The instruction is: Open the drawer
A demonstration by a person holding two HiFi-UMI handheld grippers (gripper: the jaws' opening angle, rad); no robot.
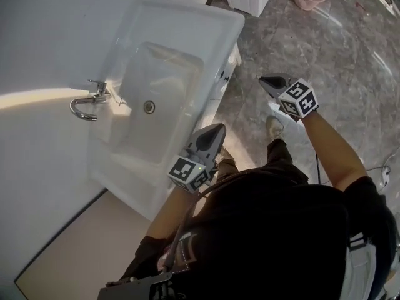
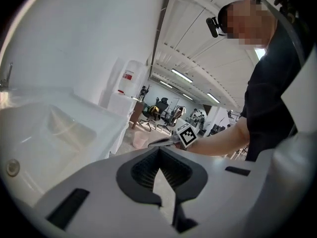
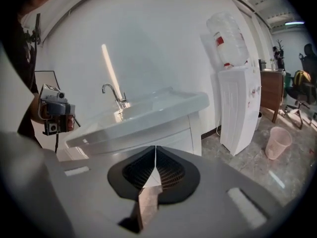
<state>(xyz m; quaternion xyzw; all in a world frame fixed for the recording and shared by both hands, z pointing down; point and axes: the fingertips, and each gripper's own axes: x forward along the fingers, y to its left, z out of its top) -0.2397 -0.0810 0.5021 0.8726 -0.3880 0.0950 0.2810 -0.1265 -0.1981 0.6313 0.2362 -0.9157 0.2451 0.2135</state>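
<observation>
Nothing is done yet: the drawer looks shut, under the front edge of the sink. The left gripper and right gripper both have their jaws together, hold nothing, and are clear of it.

We see a white wall, grey marbled floor, a water dispenser, a pink bin and ceiling strip lights.
</observation>
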